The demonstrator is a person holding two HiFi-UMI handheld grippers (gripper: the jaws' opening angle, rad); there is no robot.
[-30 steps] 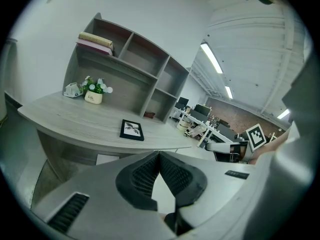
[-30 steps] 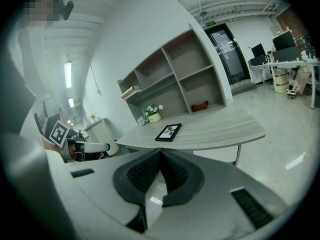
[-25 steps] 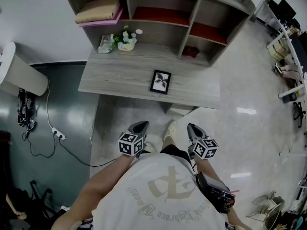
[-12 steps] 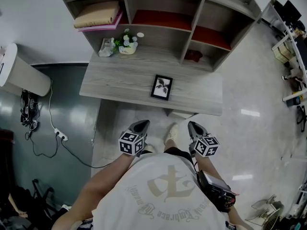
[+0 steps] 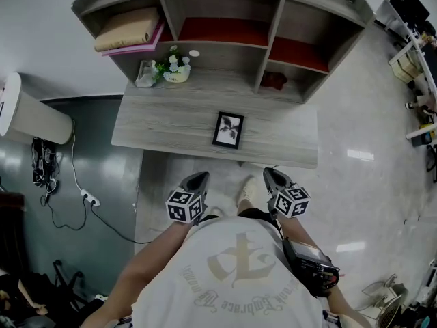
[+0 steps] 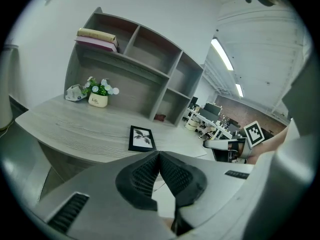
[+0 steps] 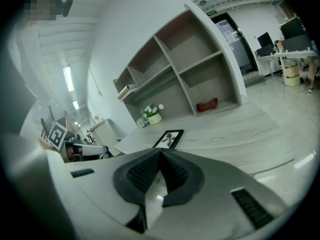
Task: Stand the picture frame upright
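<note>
Head view: approach step, the picture frame (image 5: 228, 130) lies flat near the desk (image 5: 164, 118) front edge, with left tool (image 5: 198, 180) and right tool (image 5: 268, 176) held at waist level, well short of it. Left gripper view: jaws clenched, empty, aimed at the picture frame. Right gripper view: likewise clenched on nothing; the next move is probably to reach in and open on an edge.

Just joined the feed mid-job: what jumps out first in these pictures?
The black rectangular picture frame lies flat near the front edge of the grey wood-grain desk. Short of the desk, the left tool and right tool point toward it, both shut and empty. A small cream pot of white flowers sits at the desk's back left.
</note>
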